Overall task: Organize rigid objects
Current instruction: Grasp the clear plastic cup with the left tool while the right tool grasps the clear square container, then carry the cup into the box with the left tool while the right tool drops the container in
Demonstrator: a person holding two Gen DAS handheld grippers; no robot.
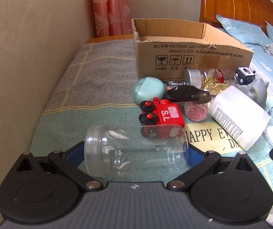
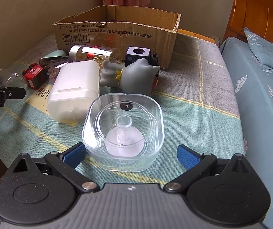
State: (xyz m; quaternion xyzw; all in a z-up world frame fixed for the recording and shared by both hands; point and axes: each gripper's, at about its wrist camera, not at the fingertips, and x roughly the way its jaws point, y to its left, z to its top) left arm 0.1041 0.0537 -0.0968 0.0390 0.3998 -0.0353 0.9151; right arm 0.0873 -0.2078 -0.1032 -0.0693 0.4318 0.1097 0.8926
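Observation:
A clear plastic jar (image 1: 136,150) lies on its side on the green cloth, spanning the gap between the blue pads of my left gripper (image 1: 136,155). The jaws stand at full width, and I cannot tell if the pads press on the jar's ends. My right gripper (image 2: 130,155) is open around the near end of a clear square container (image 2: 123,133) with a small tube inside; its right pad is clear of the container. An open cardboard box (image 1: 174,57) (image 2: 117,32) stands at the back.
Clustered before the box: red toy train (image 1: 163,114), mint egg-shaped case (image 1: 148,91), black case (image 1: 186,94), small pink jar (image 1: 195,111), white bottle (image 2: 75,89), grey figurine (image 2: 132,74), glitter jar (image 2: 90,54), dark cube (image 2: 138,56). Wall on the left, bed (image 2: 260,95) on the right.

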